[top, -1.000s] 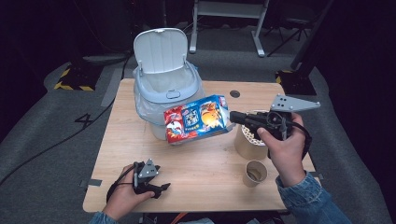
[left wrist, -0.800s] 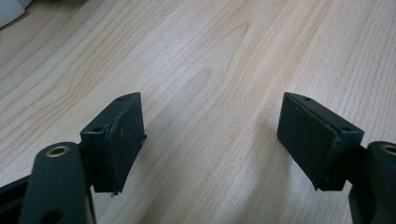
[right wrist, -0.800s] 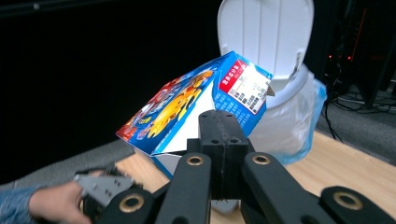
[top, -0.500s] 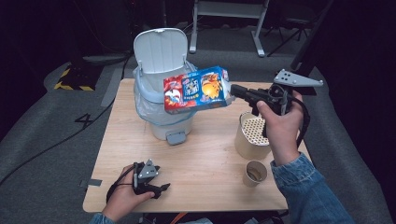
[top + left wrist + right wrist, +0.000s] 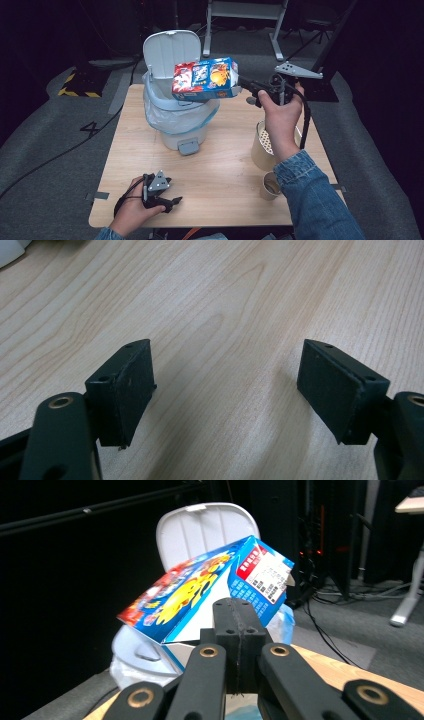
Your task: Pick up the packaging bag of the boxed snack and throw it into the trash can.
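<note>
**Printed carton being held over the open bin**

A colourful blue-and-red printed cardboard carton (image 5: pixel 205 79) is being held in the air by the right gripper (image 5: pixel 242 83), its long side lying roughly level and tilted a little. In the high view it is being carried directly above the mouth of the white plastic pedal bin (image 5: pixel 175 107), which is lined with a clear bag and is standing at the far side of the pale wooden bench (image 5: pixel 220 165) with its lid (image 5: pixel 170 50) raised upright behind the carton. The right hand (image 5: pixel 280 107) is being kept high, with the denim-sleeved forearm stretched up and forward from the bottom right of that view and the gripper pointed leftward towards the bin. In the right gripper view the black fingers (image 5: pixel 240 625) are being pressed flat together on a thin edge of the carton (image 5: pixel 200 597), at its end nearest the hand.

The left gripper (image 5: pixel 175 201) is being rested low on the bench near its front edge, with the left hand (image 5: pixel 135 210) wrapped around its body. In the left gripper view its fingers (image 5: pixel 127 390) are being held wide apart over bare wood, with nothing between them.

A tall beige perforated cylinder (image 5: pixel 262 145) and a small brown paper cup (image 5: pixel 271 186) are standing on the bench, below the raised right forearm.
</note>
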